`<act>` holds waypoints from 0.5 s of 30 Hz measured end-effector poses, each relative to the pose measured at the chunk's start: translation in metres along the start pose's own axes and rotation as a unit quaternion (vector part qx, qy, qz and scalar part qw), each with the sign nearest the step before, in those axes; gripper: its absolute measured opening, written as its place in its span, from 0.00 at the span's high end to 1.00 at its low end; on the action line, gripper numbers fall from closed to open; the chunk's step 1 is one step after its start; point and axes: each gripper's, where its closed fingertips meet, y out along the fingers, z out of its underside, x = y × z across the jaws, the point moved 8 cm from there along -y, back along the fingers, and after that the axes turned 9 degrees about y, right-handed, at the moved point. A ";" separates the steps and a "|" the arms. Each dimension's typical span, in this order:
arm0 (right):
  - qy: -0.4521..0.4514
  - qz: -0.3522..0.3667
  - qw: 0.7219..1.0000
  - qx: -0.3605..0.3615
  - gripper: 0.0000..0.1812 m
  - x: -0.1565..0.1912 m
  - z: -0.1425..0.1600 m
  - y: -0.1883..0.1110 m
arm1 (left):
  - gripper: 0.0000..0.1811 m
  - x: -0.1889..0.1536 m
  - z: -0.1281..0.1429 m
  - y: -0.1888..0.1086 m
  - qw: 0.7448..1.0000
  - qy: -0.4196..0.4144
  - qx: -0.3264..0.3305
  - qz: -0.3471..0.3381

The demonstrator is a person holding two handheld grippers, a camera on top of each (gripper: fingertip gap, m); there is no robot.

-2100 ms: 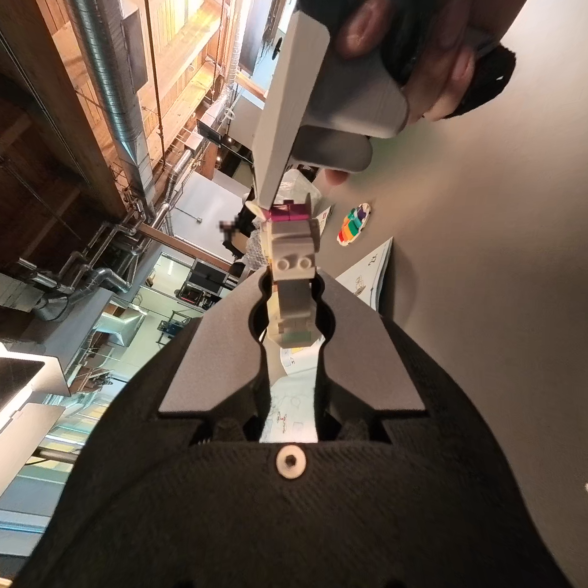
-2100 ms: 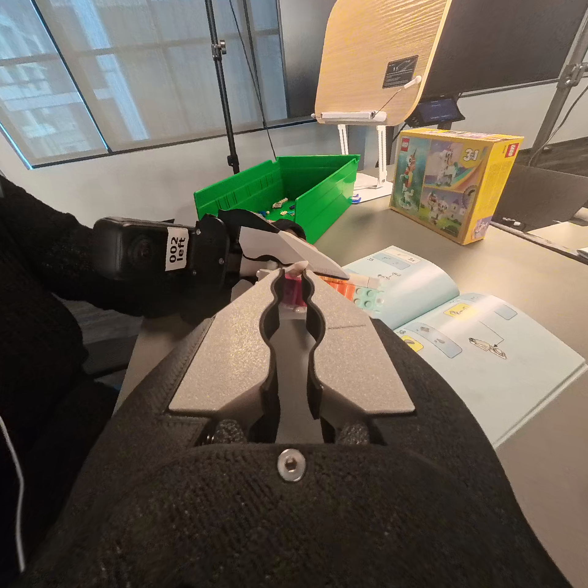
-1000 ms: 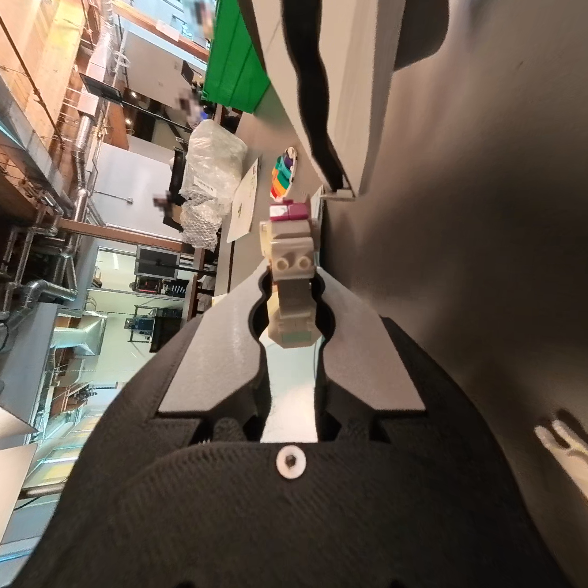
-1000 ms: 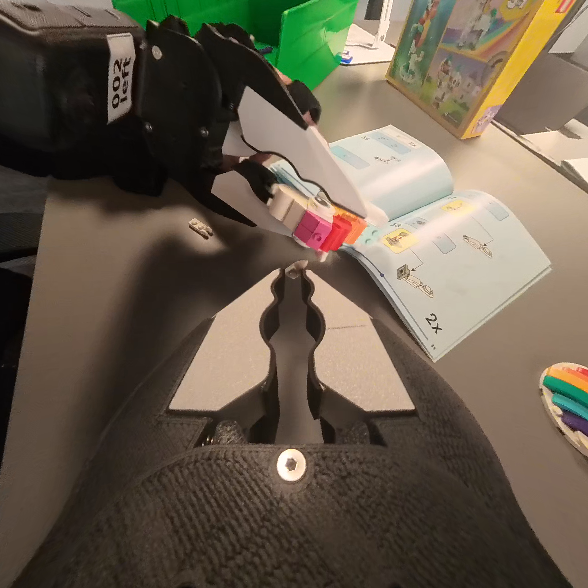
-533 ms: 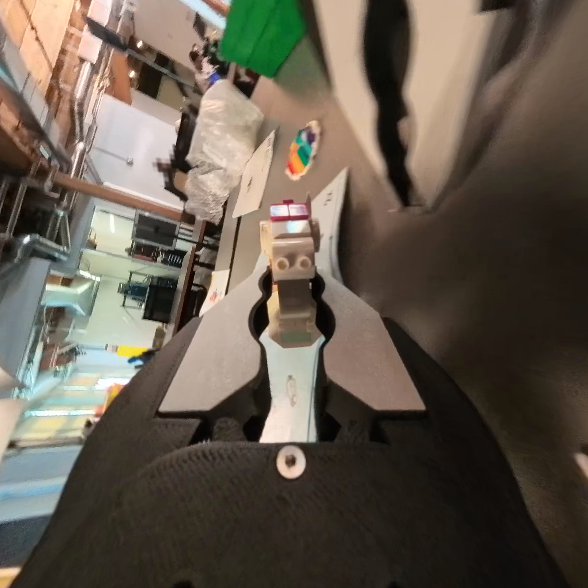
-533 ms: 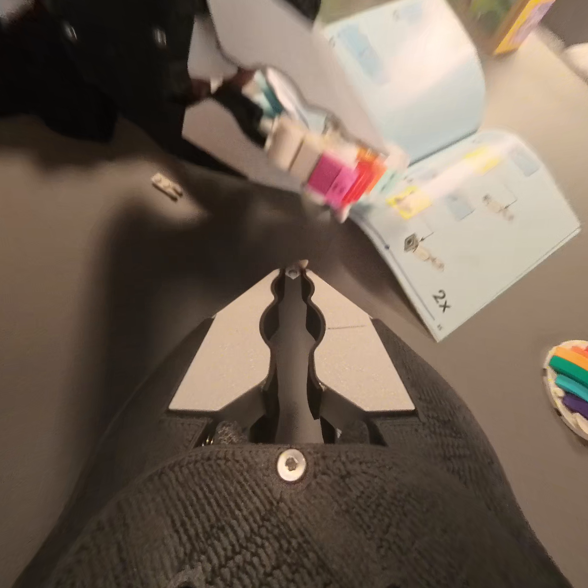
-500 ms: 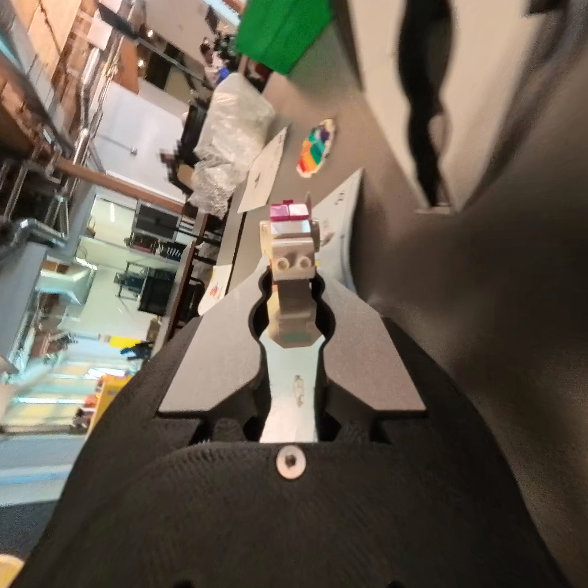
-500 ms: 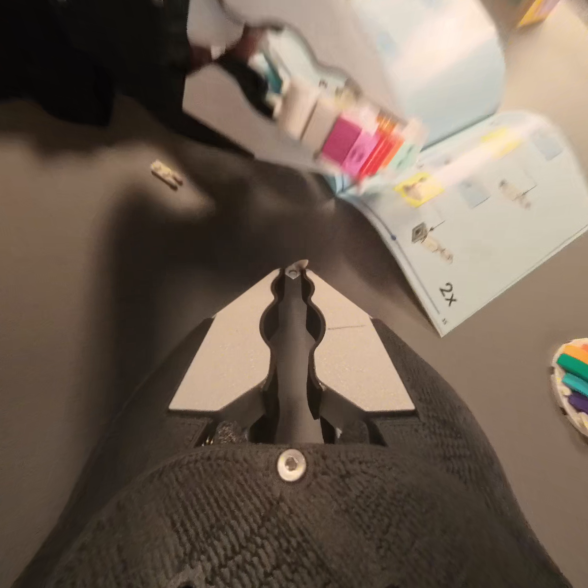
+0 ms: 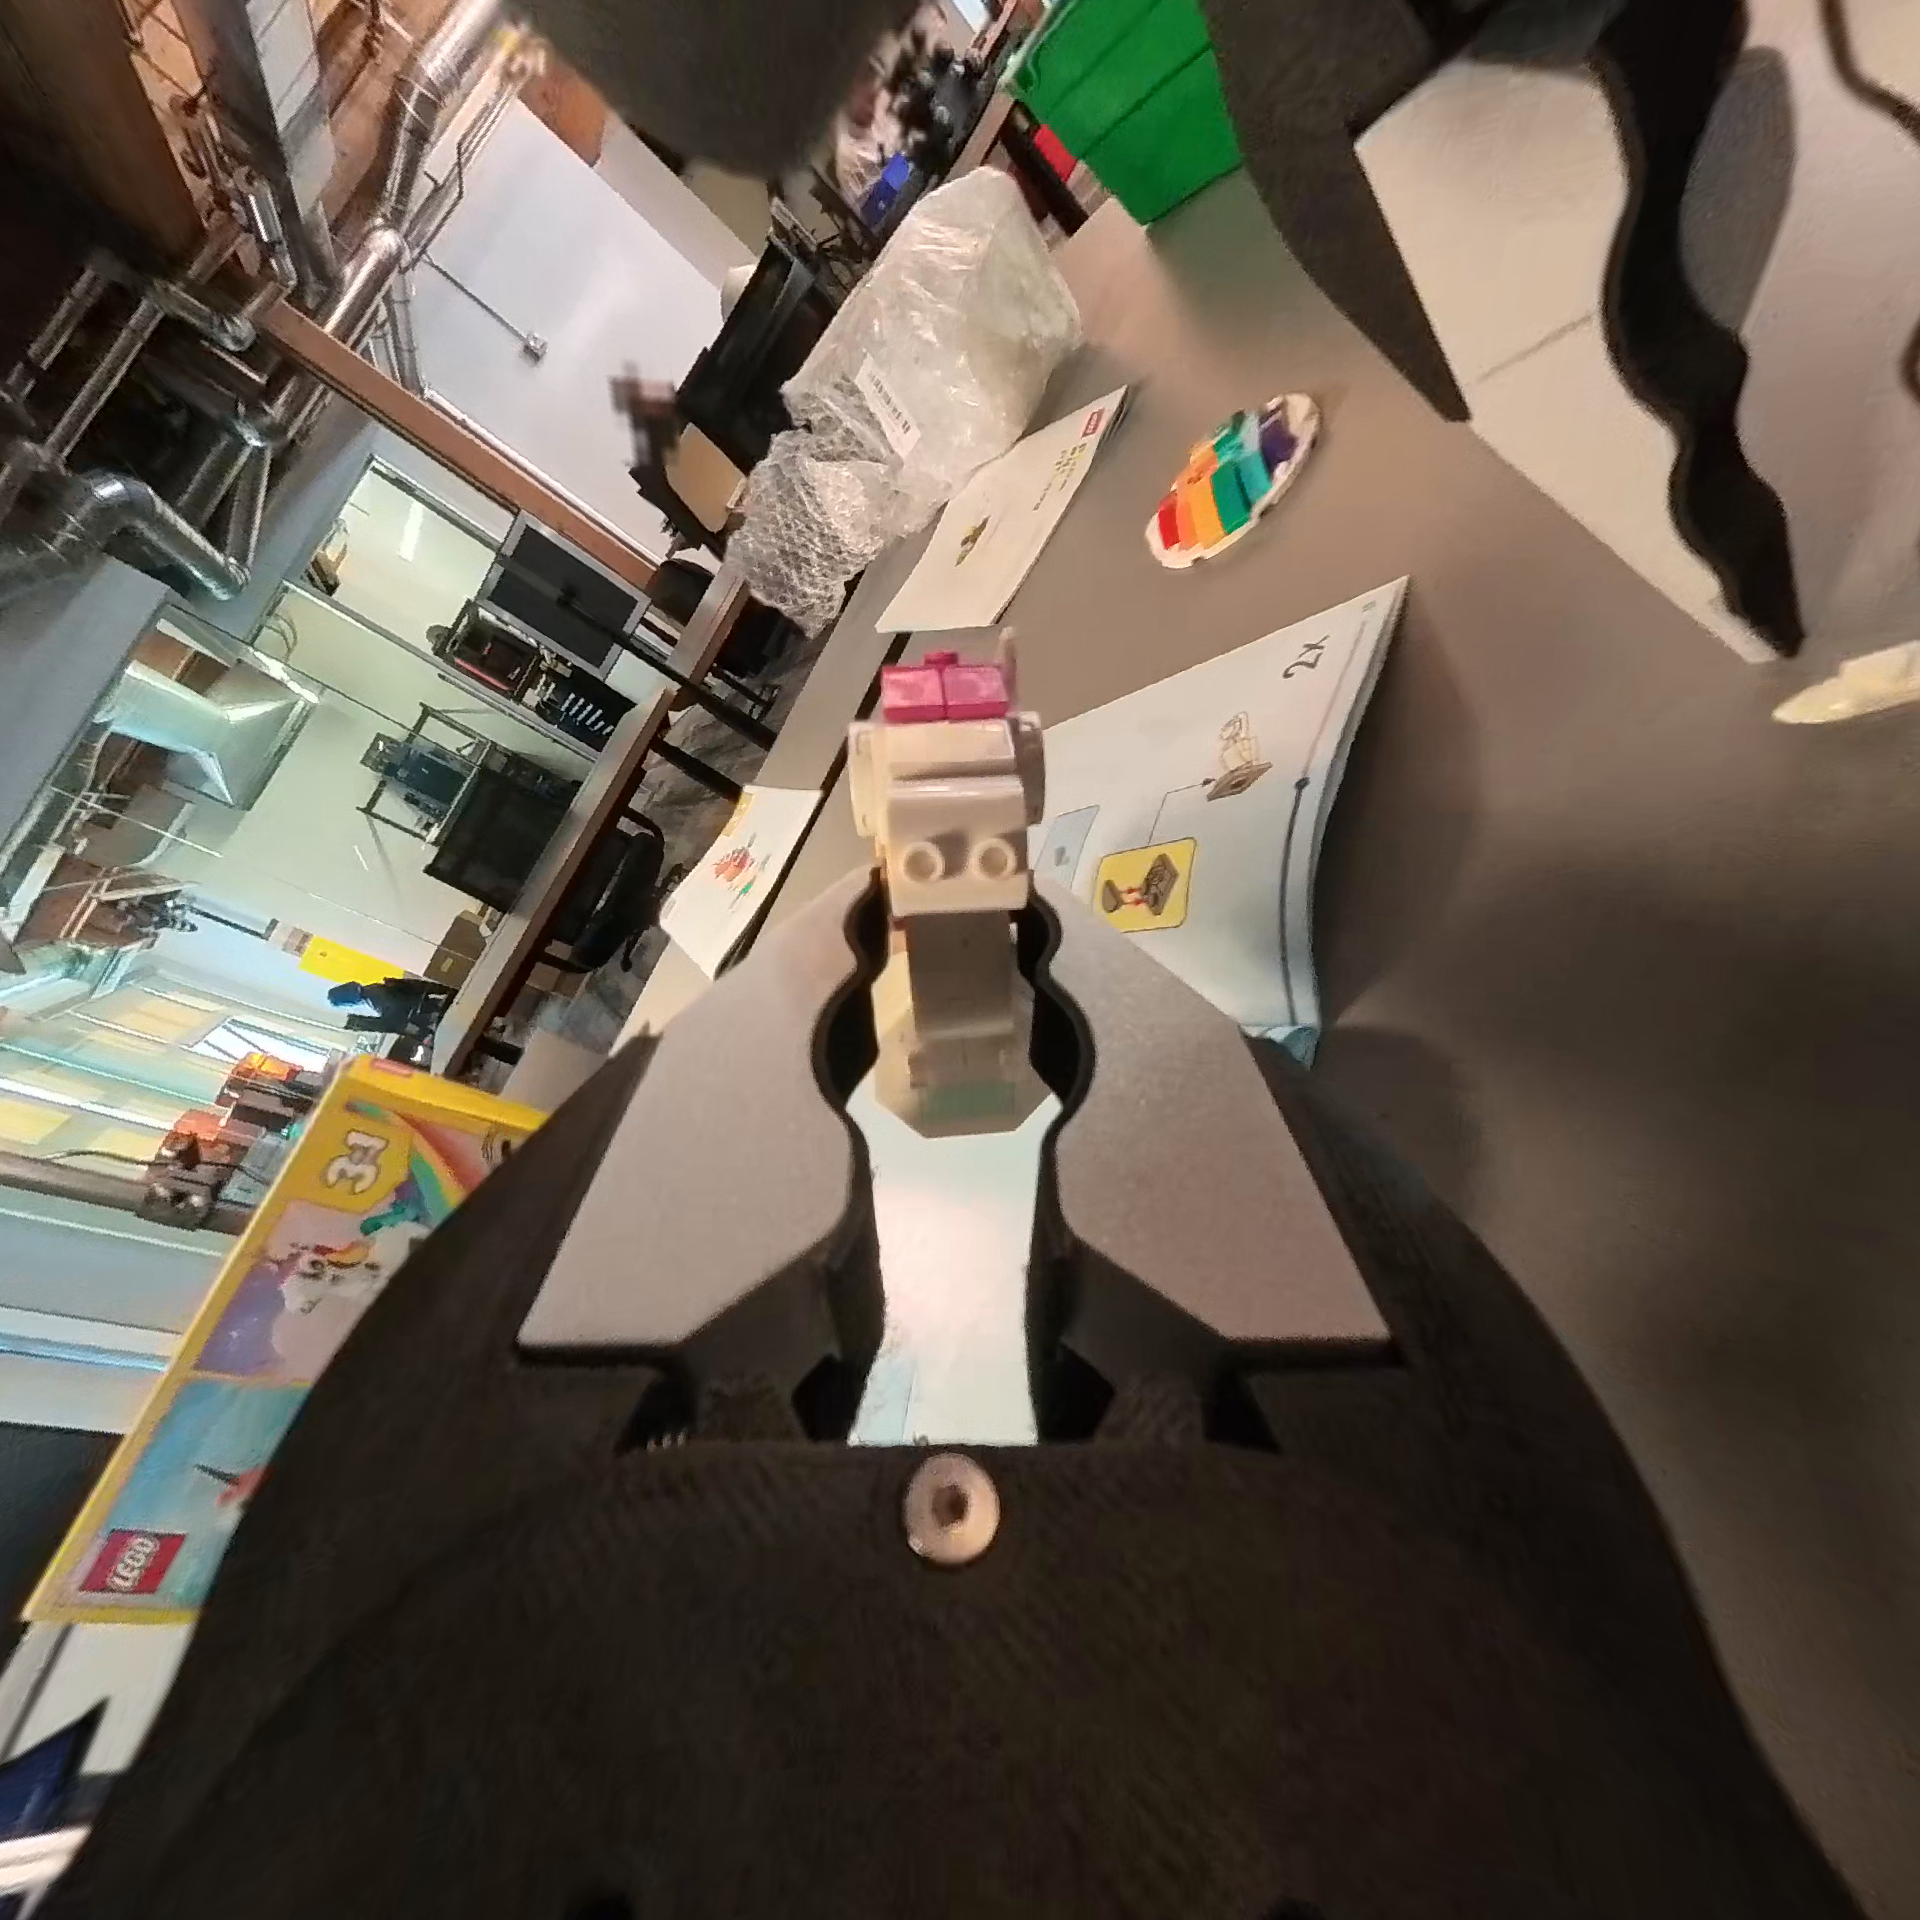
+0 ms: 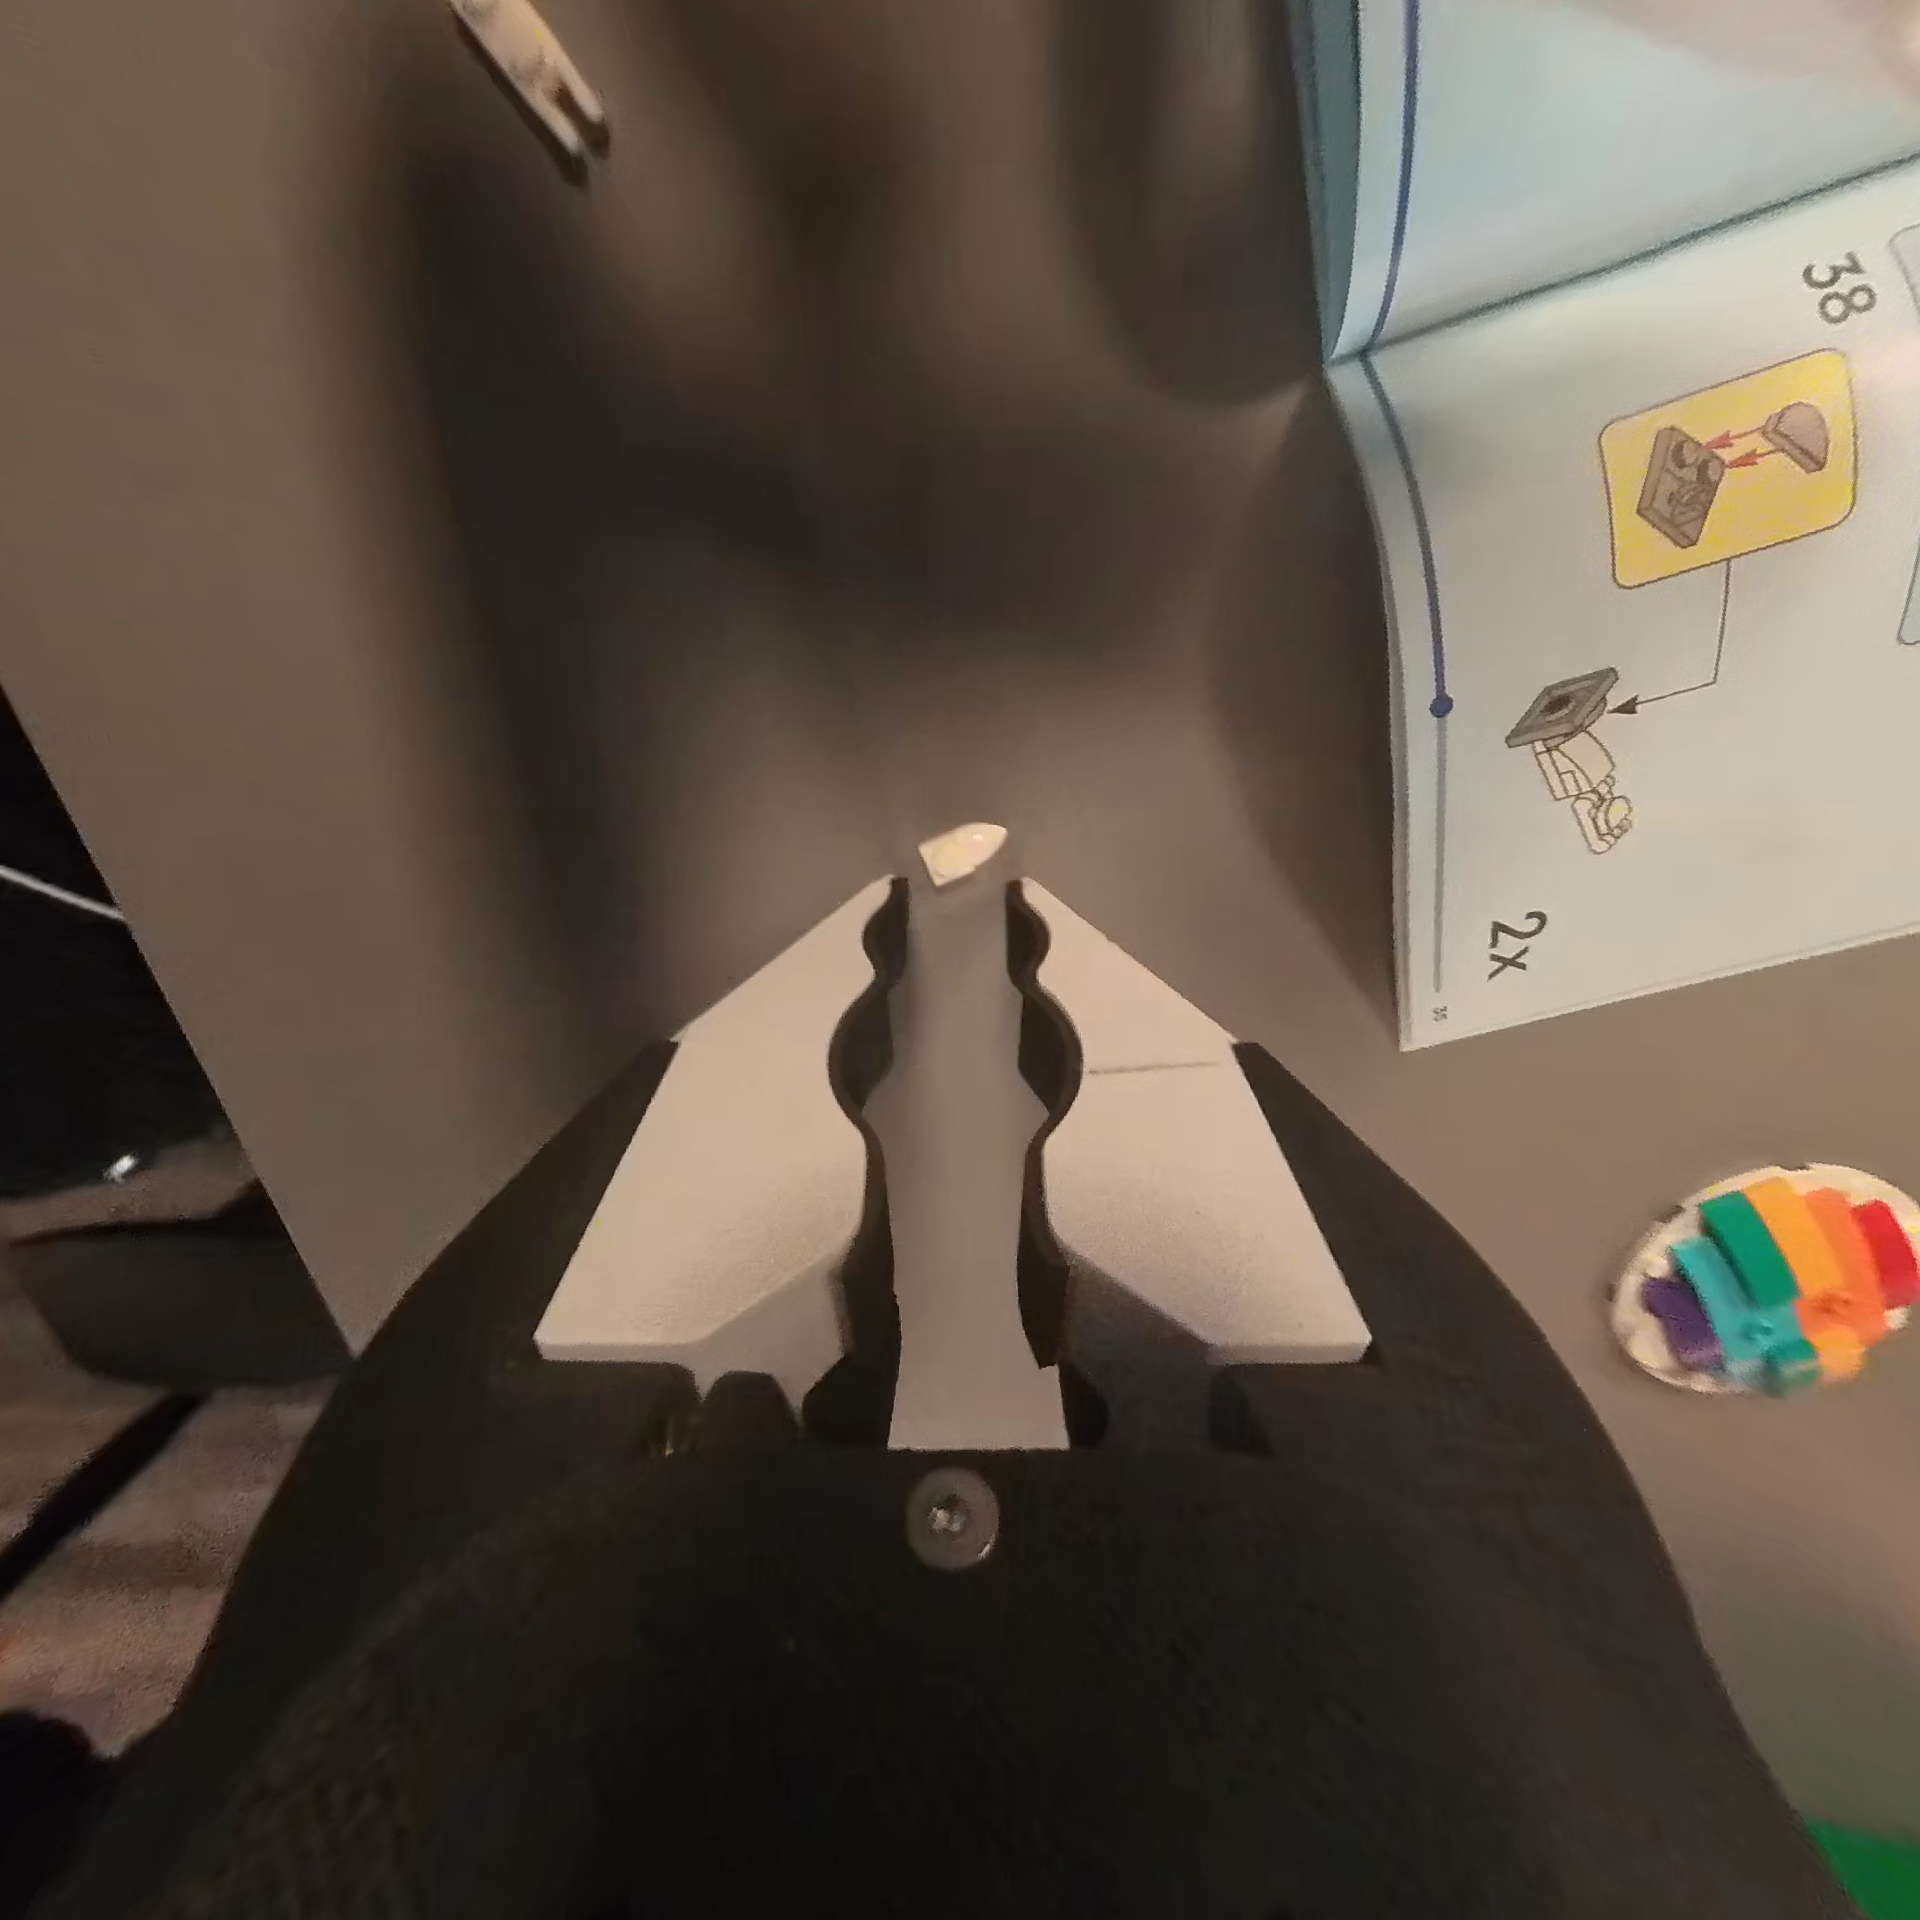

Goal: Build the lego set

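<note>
Left wrist view, from left to right: a glossy yellow cardboard box lies on the matte grey table. At centre, the left gripper has its smooth grey wavy-edged jaws clamped on a blocky grey and white brick figure topped with magenta bricks. Behind it lie the open pale-blue paper booklet and a round white plate of rainbow bricks.

Right wrist view: a small pale piece lies upper left. The right gripper has its jaws set narrowly apart, a small white pointed piece at the fingertips; whether it is pinched cannot be told.
</note>
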 end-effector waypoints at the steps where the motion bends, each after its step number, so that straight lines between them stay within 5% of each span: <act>1: -0.007 0.005 1.000 0.012 0.90 -0.001 0.000 0.000 | 0.87 0.001 0.001 0.000 1.000 -0.007 -0.001 0.000; 9: -0.017 0.023 0.999 0.014 0.91 -0.004 0.005 -0.009 | 0.87 0.003 0.003 0.000 1.000 -0.011 0.001 -0.001; 12: 0.149 -0.027 0.988 -0.032 0.91 -0.011 -0.001 -0.010 | 0.87 0.004 0.004 0.000 1.000 -0.015 0.004 -0.004; 15: 0.308 -0.060 0.948 -0.053 0.91 -0.025 -0.002 -0.009 | 0.87 0.006 0.005 0.000 1.000 -0.025 0.003 -0.003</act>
